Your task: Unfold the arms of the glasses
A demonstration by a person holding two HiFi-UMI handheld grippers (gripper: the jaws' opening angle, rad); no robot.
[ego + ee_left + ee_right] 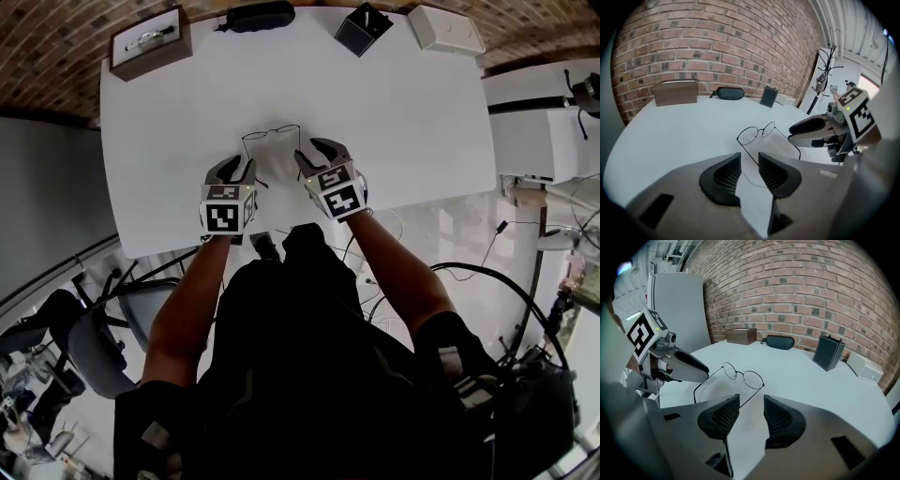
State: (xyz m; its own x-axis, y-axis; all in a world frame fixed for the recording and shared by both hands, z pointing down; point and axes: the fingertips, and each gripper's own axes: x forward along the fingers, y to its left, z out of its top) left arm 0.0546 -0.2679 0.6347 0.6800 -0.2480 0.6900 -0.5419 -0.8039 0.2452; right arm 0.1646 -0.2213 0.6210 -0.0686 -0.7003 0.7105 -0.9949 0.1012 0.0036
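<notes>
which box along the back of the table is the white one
The white box in the table's far right corner, seen from the head view. Next to it stands the black box. The brown box sits at the far left, beyond the black glasses case.

My rig, itemised:
- Left gripper (236,163): grey shell, two black ribbed pads (725,176).
- Left gripper's cube (225,208): white, with black square markers.
- Right gripper (315,150): same build, with a matching marker cube (339,191).
- Clothing: black top (300,337), apparently with short sleeves (155,412).
- Cable (511,286): black, looping by my right arm.
</notes>
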